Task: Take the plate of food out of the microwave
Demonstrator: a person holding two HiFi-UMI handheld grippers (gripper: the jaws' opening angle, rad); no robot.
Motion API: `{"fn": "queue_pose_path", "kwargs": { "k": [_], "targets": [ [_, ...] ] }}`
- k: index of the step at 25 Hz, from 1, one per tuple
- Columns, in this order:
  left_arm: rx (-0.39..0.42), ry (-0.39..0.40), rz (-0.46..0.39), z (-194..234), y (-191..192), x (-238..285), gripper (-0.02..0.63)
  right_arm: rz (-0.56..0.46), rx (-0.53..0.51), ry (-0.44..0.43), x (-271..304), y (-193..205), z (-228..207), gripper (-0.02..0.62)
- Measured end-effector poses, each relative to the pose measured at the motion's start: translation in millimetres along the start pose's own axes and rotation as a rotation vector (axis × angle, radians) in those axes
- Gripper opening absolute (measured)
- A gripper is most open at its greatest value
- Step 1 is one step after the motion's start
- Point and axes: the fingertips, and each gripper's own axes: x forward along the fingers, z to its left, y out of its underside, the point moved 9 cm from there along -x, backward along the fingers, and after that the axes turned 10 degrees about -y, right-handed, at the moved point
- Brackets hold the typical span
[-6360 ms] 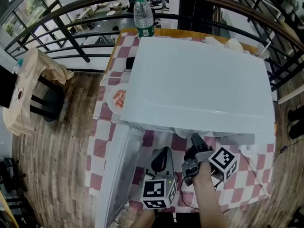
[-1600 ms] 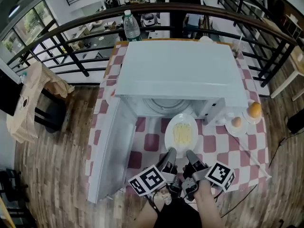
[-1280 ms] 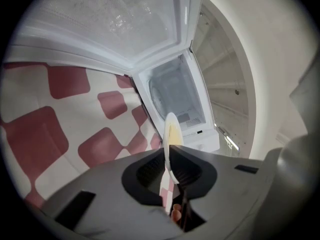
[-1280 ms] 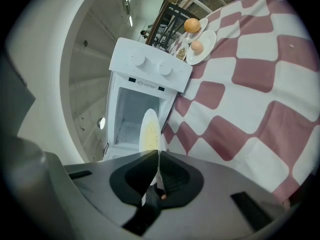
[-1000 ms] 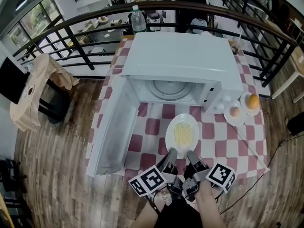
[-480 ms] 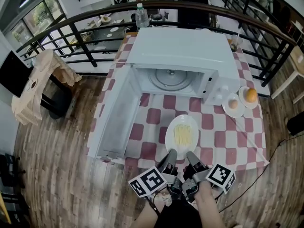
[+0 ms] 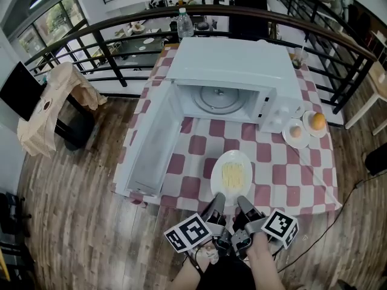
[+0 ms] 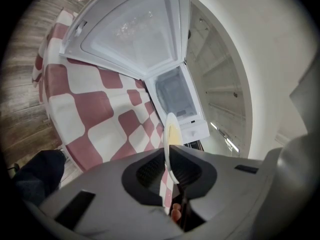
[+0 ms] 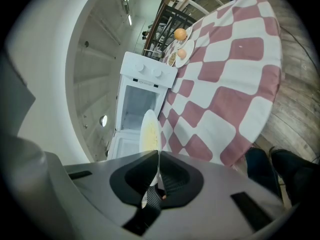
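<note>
Now the plate [image 7: 231,175], with pale yellow noodles [image 7: 232,174] heaped along its middle, is outside the microwave [image 7: 236,65], low in the centre of the head view over the red-and-white checked desk [image 7: 302,177]; whether it touches the desk cannot be told. Its near rim is pinched from two sides. The left hand-held gripper [image 7: 216,205] is clamped on the rim's lower left and the right hand-held gripper [image 7: 244,206] on its lower right, and each gripper view shows the thin white edge caught between the jaws. Above the plate the microwave stands with its door [image 7: 151,147] swung wide to the left and its glass turntable [image 7: 219,98] showing inside. At its right an egg [image 7: 295,131] and an orange [image 7: 317,121] lie on small dishes, and a bottle [image 7: 184,24] stands behind it at the top.
</note>
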Motion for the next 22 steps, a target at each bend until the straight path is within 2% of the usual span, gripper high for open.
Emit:
{"fn": "queue_pose_path", "kwargs": {
  "k": [4,10,17,22],
  "targets": [
    [-0.003,0.000,-0.002,-1.1,3.7,-4.8,0.055,0.000,-0.002,0.008,-5.6,2.0,1.8,0.018],
    [-0.003,0.001,-0.003,-1.7,6.5,-5.9,0.055,0.000,0.010,0.067,-13.3,2.4,1.6,0.018],
    [-0.002,0.002,0.000,-4.9,5.7,0.5,0.056,0.000,0.002,0.013,-6.5,-4.9,1.5,0.018],
    [-0.002,0.000,0.002,-6.0,3.9,5.9,0.057,0.005,0.008,0.043,-4.9,-9.3,1.4,0.018]
  ]
}}
